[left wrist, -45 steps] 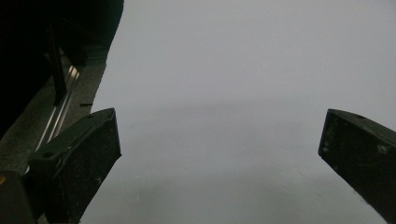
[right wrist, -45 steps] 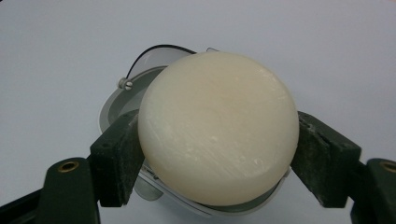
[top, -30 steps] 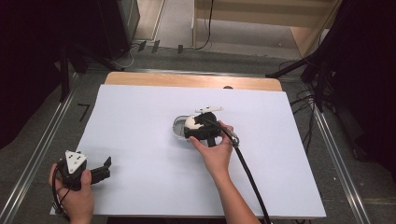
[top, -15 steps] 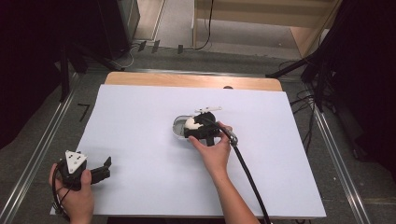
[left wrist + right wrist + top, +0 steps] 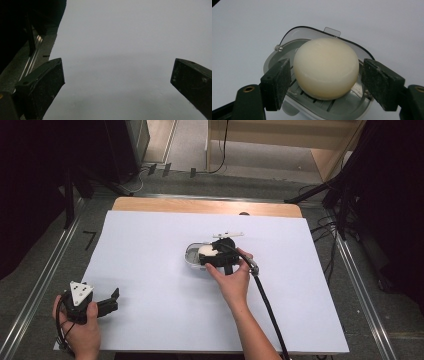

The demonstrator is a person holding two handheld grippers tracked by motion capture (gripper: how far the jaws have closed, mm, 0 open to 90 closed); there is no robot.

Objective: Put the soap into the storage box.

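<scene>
A round cream soap bar (image 5: 325, 67) rests in a grey soap dish (image 5: 274, 60) with a clear hinged lid behind it. My right gripper (image 5: 325, 75) is shut on the soap bar, one black pad on each side. From above, the right gripper (image 5: 212, 256) sits over the dish (image 5: 191, 254) near the middle of the white sheet, and the soap (image 5: 206, 251) peeks out beside it. My left gripper (image 5: 111, 301) rests at the sheet's near left corner, open. In its own view the left gripper (image 5: 117, 72) has nothing but white sheet between its jaws.
The white sheet (image 5: 150, 270) covers a wooden table whose bare back edge (image 5: 200, 206) shows. The right gripper's black cable (image 5: 267, 305) trails along the forearm to the near edge. Metal rails (image 5: 45, 270) run along both sides of the table.
</scene>
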